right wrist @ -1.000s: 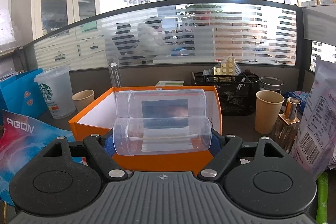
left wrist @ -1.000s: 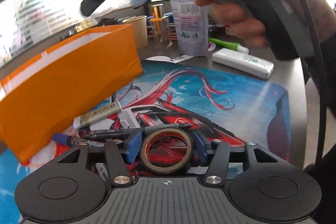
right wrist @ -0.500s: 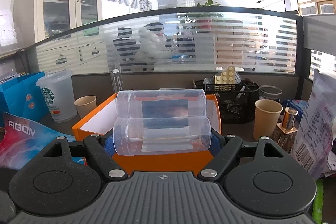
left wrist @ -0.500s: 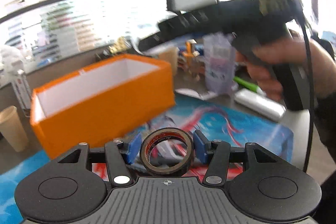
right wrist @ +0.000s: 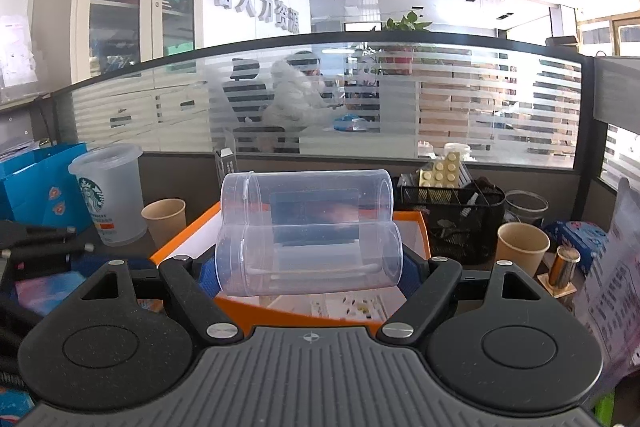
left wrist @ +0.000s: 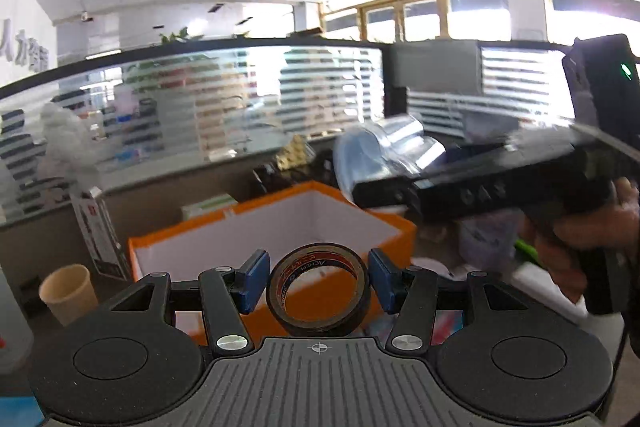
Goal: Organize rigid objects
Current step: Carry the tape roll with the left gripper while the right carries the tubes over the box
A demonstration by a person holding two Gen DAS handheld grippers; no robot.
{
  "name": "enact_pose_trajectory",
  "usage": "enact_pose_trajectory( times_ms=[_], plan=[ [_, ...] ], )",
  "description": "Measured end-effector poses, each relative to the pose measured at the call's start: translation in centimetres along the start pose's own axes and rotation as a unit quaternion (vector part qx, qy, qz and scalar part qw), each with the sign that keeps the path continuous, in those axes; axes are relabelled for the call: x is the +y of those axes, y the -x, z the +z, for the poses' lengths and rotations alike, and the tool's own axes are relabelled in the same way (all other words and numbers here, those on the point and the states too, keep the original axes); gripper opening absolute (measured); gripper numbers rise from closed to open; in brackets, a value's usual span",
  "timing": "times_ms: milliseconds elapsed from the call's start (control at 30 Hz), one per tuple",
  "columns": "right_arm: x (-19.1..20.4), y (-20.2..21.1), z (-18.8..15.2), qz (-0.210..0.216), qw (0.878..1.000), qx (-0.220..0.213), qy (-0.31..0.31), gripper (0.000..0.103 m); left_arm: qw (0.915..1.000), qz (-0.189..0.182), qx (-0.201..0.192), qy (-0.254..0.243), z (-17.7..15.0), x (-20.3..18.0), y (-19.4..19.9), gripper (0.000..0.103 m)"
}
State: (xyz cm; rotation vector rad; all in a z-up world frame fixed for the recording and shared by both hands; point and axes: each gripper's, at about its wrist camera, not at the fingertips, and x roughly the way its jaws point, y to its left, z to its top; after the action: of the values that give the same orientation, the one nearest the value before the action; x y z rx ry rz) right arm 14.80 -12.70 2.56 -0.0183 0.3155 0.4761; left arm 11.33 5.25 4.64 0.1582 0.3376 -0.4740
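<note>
The left gripper (left wrist: 318, 281) was closed on a tape roll (left wrist: 318, 289), the roll standing on edge between the blue pads (left wrist: 253, 279), its open centre facing the camera. It was held in the air in front of the near wall of the orange box (left wrist: 394, 233), whose white interior was visible beyond it.

The right gripper (right wrist: 308, 269) was clamped on a clear jar (right wrist: 308, 231), held sideways across the fingers, lid end to the left. A cotton swab (right wrist: 310, 271) lay along the jar's lower inside wall. The jar hung over the near part of the box (right wrist: 422, 227), with papers visible on the box floor beneath it. In the left wrist view the right gripper (left wrist: 400, 183) appeared blurred, above the box's right side, gripped by a hand (left wrist: 588, 227).

Around the box stood a paper cup (right wrist: 165, 217), a Starbucks tumbler (right wrist: 110, 193), a mesh organiser (right wrist: 456, 223) and a second paper cup (right wrist: 522, 249).
</note>
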Motion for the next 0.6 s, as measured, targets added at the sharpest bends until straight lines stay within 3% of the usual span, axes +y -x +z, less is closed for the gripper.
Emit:
enact_pose_trajectory(
  times_ms=[600],
  plan=[
    [-1.6, -5.2, 1.0, -0.018, 1.0, 0.024, -0.008, 0.079, 0.9946, 0.093, -0.008, 0.047, 3.1, 5.5, -5.9, 0.052]
  ],
)
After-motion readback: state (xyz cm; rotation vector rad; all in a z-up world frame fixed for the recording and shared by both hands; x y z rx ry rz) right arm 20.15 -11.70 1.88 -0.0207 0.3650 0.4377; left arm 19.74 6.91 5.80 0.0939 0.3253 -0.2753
